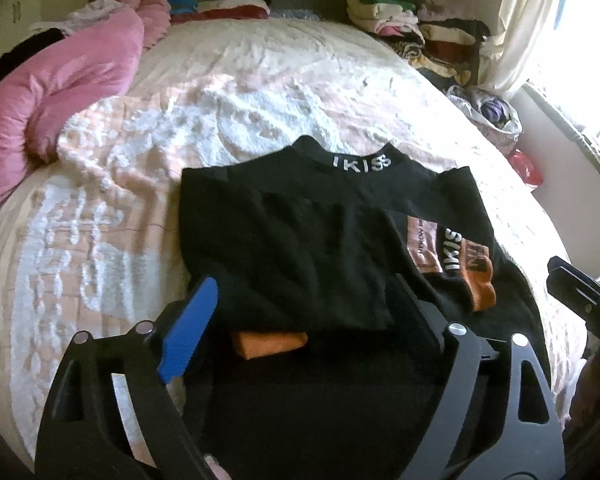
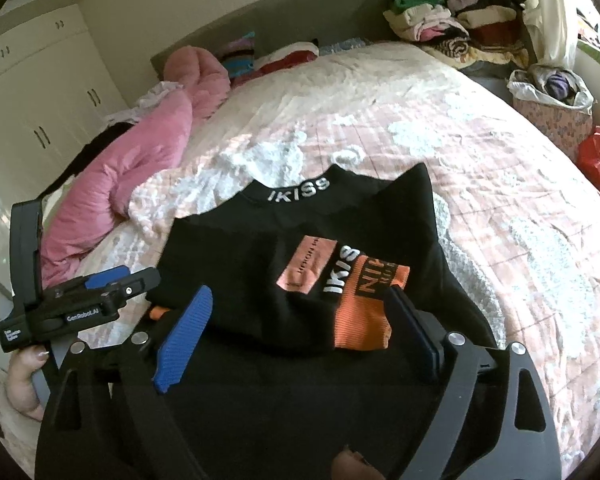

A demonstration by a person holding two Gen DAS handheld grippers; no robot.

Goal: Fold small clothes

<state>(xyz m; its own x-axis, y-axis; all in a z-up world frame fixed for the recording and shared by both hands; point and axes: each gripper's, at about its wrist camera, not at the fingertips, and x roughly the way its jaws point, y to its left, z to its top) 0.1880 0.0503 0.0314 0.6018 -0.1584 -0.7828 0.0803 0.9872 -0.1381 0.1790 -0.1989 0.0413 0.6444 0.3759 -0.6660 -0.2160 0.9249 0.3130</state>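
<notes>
A black top (image 1: 300, 240) with white "IKISS" lettering on its collar (image 1: 358, 161) lies on the bed, its sides folded inward. One orange cuff (image 1: 480, 284) rests on its right part and another orange bit (image 1: 270, 344) peeks out at the near hem. My left gripper (image 1: 304, 304) hovers over the near edge, jaws wide apart, nothing pinched between them. In the right wrist view the same top (image 2: 260, 256) and orange cuff (image 2: 364, 316) lie below my right gripper (image 2: 300, 320), which is also open and holds nothing. The left gripper (image 2: 100, 292) shows there at the left, held by a hand (image 2: 24, 380).
A pink-and-white quilt (image 1: 260, 92) covers the bed. A pink duvet (image 1: 60, 92) is bunched at the left. Piles of clothes (image 1: 412, 28) sit at the head end. A lined basket (image 2: 552, 100) and a red bag (image 2: 598, 156) stand beside the bed, and white wardrobes (image 2: 40, 92) stand at the left.
</notes>
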